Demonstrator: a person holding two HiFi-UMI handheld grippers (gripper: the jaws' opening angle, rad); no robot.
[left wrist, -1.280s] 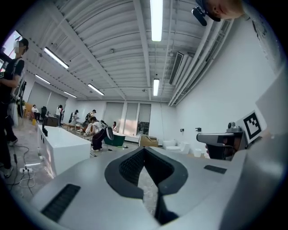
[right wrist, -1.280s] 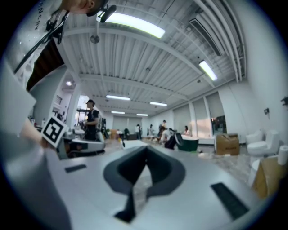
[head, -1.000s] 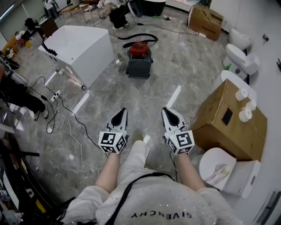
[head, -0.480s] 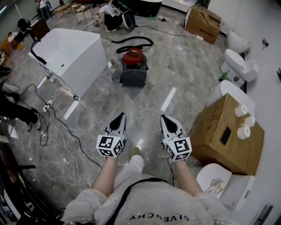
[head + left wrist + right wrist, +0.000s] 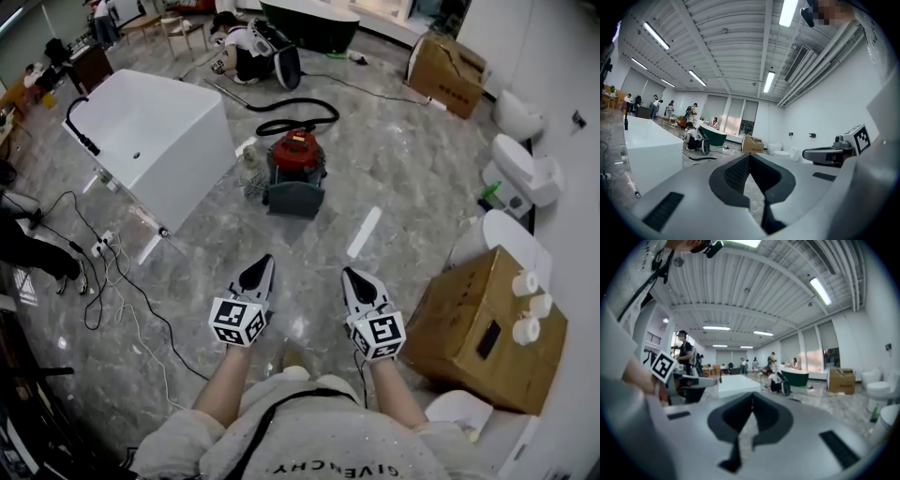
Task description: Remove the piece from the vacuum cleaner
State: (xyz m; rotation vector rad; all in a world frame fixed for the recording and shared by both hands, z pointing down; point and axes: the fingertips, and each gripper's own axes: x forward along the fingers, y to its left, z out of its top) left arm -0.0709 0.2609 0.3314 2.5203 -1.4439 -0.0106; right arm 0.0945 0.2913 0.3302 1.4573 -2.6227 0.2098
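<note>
1. Head view: we hold the left gripper [image 5: 264, 262] and the right gripper [image 5: 349, 275] side by side, low over the grey floor [image 5: 403, 159]. Both point toward the red vacuum cleaner [image 5: 298, 153]. It stands on the floor well ahead of them, touched by neither, just right of the white bathtub [image 5: 150, 127]. Its black hose [image 5: 267, 127] loops behind it. A cardboard box [image 5: 483, 323] sits at our right, and cables [image 5: 108, 253] trail at our left.
2. Left gripper view: the fingers [image 5: 735, 174] are clenched tip to tip, with nothing between them. The bathtub fills the left side and the right gripper shows at the right.
3. Right gripper view: these fingers [image 5: 765, 420] are likewise clenched on nothing. The left gripper shows at the left, and a toilet [image 5: 879, 391] stands at the right.
</note>
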